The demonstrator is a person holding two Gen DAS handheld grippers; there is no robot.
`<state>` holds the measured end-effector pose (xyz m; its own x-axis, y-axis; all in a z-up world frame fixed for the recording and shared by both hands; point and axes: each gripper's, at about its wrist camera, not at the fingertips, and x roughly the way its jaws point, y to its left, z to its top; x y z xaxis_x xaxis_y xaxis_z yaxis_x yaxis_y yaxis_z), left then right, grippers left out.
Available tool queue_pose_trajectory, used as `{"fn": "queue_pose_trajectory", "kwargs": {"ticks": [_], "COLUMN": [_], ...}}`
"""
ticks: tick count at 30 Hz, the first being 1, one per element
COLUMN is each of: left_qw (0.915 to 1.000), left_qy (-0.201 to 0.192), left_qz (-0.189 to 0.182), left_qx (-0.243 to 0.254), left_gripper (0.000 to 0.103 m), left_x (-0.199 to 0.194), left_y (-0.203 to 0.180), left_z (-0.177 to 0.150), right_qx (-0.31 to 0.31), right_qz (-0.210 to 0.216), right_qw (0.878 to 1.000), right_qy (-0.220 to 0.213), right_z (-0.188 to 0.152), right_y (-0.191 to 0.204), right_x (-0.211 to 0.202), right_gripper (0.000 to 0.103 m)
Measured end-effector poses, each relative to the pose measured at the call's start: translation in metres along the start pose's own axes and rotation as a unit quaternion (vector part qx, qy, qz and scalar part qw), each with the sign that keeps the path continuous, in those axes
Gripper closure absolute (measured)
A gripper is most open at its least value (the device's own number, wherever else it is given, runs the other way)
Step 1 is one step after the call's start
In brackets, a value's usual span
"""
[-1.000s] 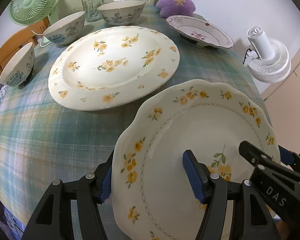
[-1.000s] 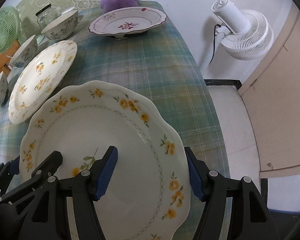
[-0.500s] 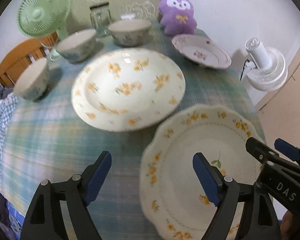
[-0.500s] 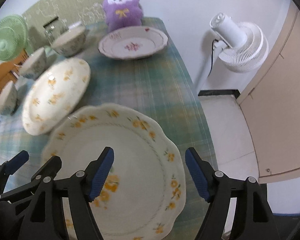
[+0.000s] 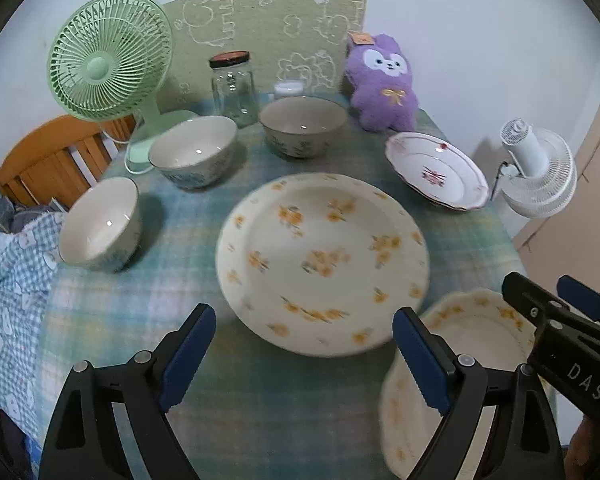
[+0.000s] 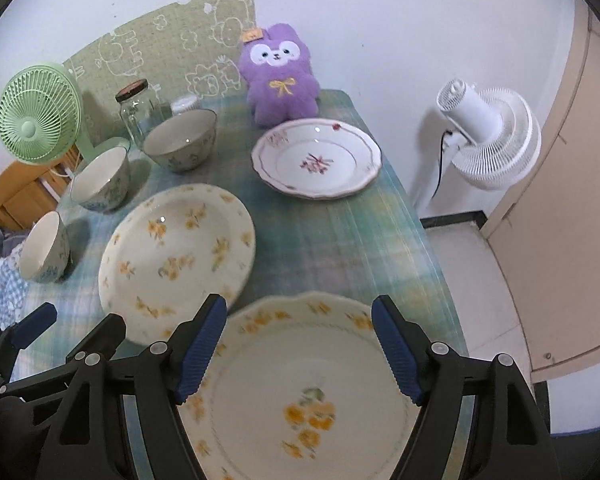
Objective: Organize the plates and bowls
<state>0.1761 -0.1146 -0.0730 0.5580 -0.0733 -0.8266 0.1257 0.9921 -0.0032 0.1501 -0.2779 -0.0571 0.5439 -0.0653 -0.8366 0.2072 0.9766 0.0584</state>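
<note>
A small table point(image 5: 100, 320) with a blue-green plaid cloth stands against a white wall, a green mat propped behind it.

Along the left edge sit three bowls: the near bowl point(image 5: 100, 226), the middle bowl point(image 5: 193, 151) beside a green fan point(image 5: 106, 56), and the far bowl point(image 5: 303, 126) by a glass jar point(image 5: 233, 88). All are upright, mouths up, well apart from one another.

At the table's centre lies the round floral plate point(image 5: 322, 260), flat and face up. Being round, it has no long axis. At the far right corner sits the pink-flowered plate point(image 6: 317, 158), near a purple plush toy point(image 6: 279, 68).

At the near right edge lies the scalloped plate point(image 6: 300, 392), its rim close to the table's edge.

The left gripper point(image 5: 304, 354) hangs above the near edge, jaws apart and empty. The right gripper point(image 6: 300, 350) hovers over the scalloped plate, jaws apart, holding nothing.

The risk, as I judge it: a nudge could push the scalloped plate off the near right edge, or a thin rim could slip from the pads when lifted.
</note>
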Motion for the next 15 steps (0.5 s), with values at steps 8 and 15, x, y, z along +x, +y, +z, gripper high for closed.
{"fn": "queue_pose_trajectory", "kwargs": {"ticks": [8,15], "left_qw": [0.9999,0.9999], "left_qy": [-0.002,0.007], "left_qz": [0.0,-0.001], "left_qx": [0.011,0.008], "left_gripper": [0.012,0.014], "left_x": [0.027,0.062], "left_y": [0.023,0.035], "left_z": [0.024,0.04], "right_qx": [-0.007,-0.013], "right_qz": [0.003,-0.01], "right_qw": [1.0,1.0], "right_qy": [-0.002,0.0], "right_z": [0.021,0.039], "right_y": [0.034,0.051], "right_x": [0.025,0.06], "right_gripper": [0.025,0.025]}}
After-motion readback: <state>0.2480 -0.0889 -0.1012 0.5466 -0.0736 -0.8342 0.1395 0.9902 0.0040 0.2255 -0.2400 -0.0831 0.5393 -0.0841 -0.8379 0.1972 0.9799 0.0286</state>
